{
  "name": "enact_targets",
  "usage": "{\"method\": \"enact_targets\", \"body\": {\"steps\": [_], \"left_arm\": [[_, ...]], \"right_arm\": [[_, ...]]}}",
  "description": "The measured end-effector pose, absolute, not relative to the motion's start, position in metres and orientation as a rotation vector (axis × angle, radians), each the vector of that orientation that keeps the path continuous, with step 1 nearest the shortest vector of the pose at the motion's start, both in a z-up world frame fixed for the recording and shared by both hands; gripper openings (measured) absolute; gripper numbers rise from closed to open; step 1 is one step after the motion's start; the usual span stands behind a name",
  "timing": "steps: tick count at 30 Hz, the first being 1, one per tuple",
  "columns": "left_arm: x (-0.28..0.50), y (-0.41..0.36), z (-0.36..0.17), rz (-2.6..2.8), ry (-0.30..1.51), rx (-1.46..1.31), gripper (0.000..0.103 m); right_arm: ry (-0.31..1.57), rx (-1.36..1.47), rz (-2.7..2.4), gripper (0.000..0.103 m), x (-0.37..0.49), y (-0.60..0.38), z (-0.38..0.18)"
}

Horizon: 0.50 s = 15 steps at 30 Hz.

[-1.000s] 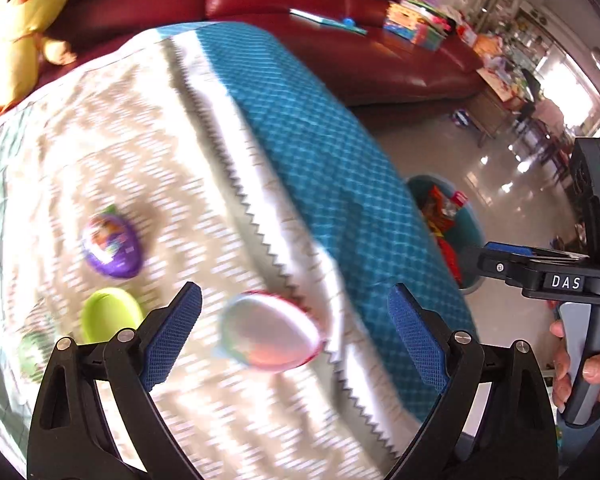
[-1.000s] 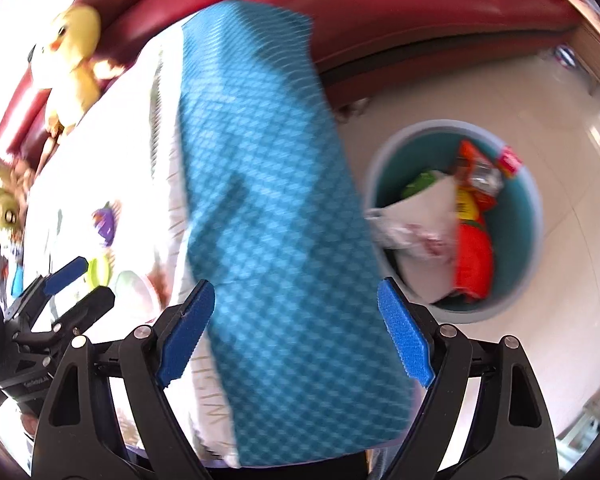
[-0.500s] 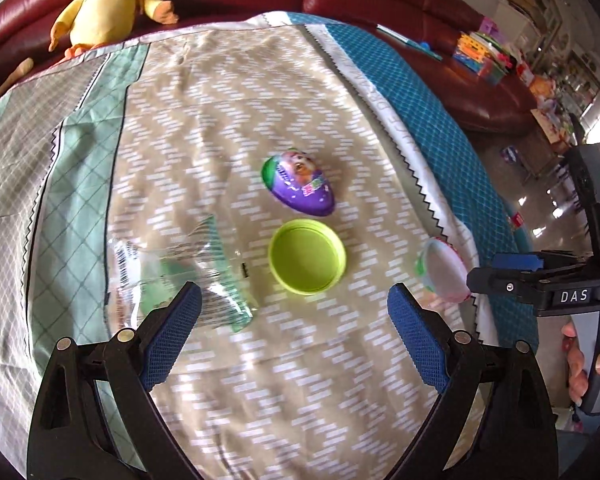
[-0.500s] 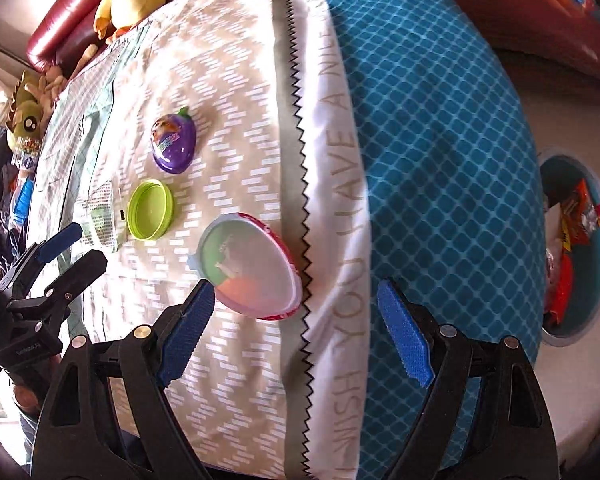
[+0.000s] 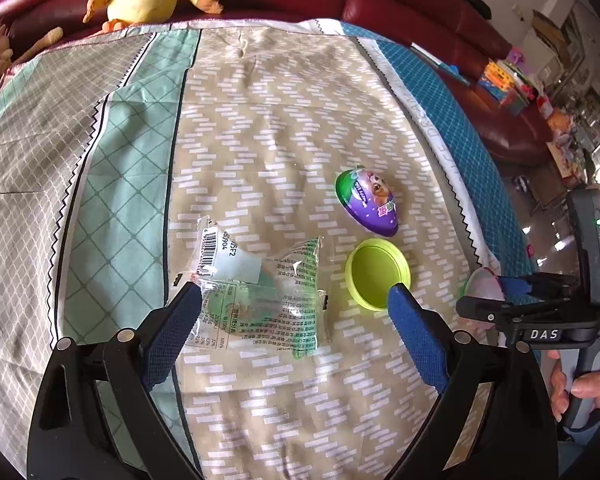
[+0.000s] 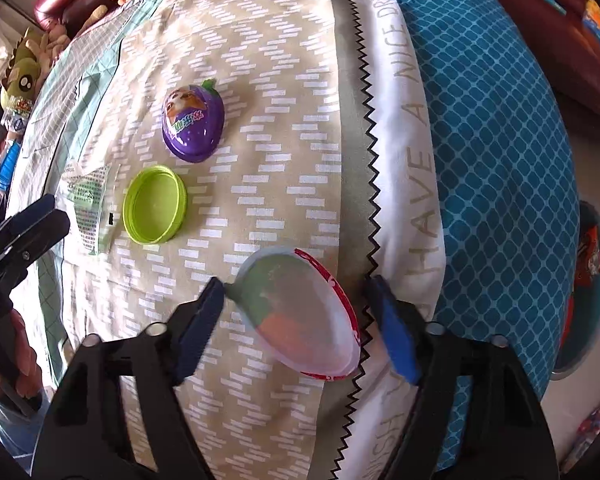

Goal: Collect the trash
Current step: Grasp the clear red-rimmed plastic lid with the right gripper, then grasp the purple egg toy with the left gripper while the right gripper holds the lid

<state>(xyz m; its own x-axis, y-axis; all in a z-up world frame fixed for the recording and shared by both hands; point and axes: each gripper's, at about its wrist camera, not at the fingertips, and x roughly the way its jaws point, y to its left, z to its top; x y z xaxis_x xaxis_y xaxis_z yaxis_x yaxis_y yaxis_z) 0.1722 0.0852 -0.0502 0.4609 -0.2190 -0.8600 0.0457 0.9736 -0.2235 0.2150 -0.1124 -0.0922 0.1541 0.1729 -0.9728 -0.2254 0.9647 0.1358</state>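
- Currently, the left gripper (image 5: 294,304) is held open around a clear plastic wrapper (image 5: 260,292), just left of the green lid (image 5: 377,273).
- Beyond the lid, a purple egg capsule (image 5: 367,201) is seen.
- Since the earlier frame, the right gripper (image 6: 296,316), jaws spread, has been lowered around the translucent egg half (image 6: 300,312), right of the lid.

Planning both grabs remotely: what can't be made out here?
- Trash bin: right wrist view, mostly hidden by the table's edge.
- Clear egg shell: left wrist view, covered by the right gripper.
- Wrapper: right wrist view, print too small.
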Motion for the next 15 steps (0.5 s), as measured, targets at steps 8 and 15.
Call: {"method": "enact_targets", "body": {"steps": [8,15], "left_arm": [[0.191,0.066,-0.044,-0.196,1.072,-0.155,0.094],[0.221,0.039,-0.041,-0.216,1.074,-0.131,0.094]], "right_arm": [[1.357,0.070,0.278,0.008,0.238,-0.126,-0.082],[1.309,0.156,0.246,0.008,0.258,-0.158,-0.073]]}}
